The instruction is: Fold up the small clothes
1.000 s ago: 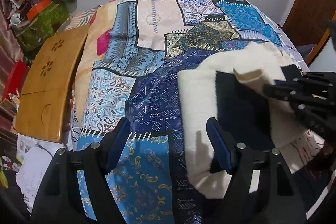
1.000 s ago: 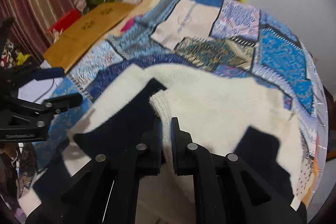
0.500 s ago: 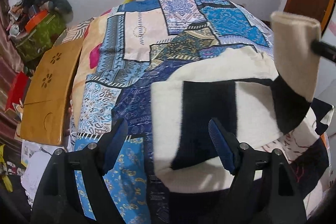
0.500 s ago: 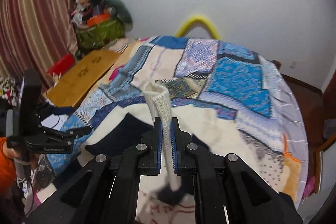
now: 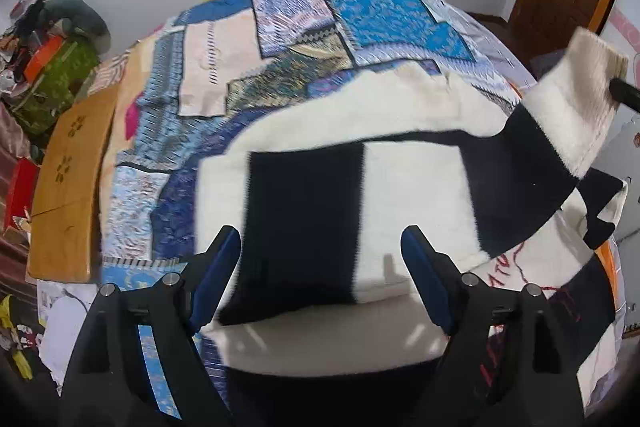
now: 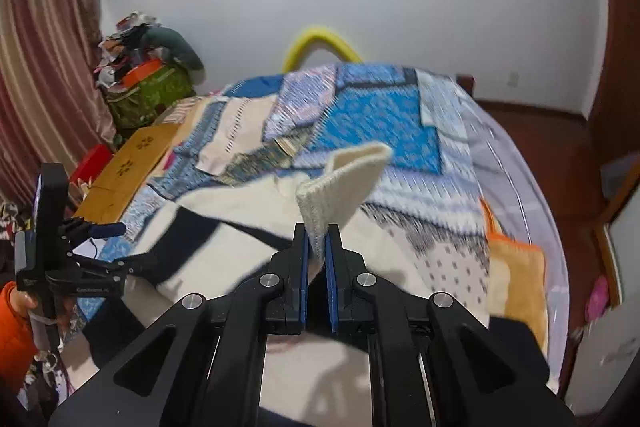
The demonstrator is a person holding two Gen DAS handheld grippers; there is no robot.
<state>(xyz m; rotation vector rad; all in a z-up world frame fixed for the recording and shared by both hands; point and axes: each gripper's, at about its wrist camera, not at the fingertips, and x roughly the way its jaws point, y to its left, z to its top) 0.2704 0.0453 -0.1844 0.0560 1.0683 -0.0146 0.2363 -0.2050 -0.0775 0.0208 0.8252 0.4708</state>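
Sweater (image 5: 416, 187), cream with wide black bands, lies spread over the near half of the bed (image 5: 384, 15), on a patchwork bedspread of blue, beige and purple blocks. One cream ribbed end is lifted clear of the bed toward the right edge, the knit hanging from it in a slanting fold with a black band below.

Right tongs (image 6: 316, 247): jaws together, clamped on that cream ribbed end, which sticks up between the blue pads in a doubled flap.

Left tongs (image 5: 320, 247): jaws apart and just now widening, hanging over the flat part of the sweater at the near edge of the bed. Nothing is pinched between them; the black band and the cream panel show in the gap below.

Wooden board (image 5: 68, 183) lies along the left edge of the bed. Yellow curved bar (image 6: 320, 41) rises beyond the far edge. Orange sleeve (image 6: 10, 331) and hand grip the left tool in the right wrist view.
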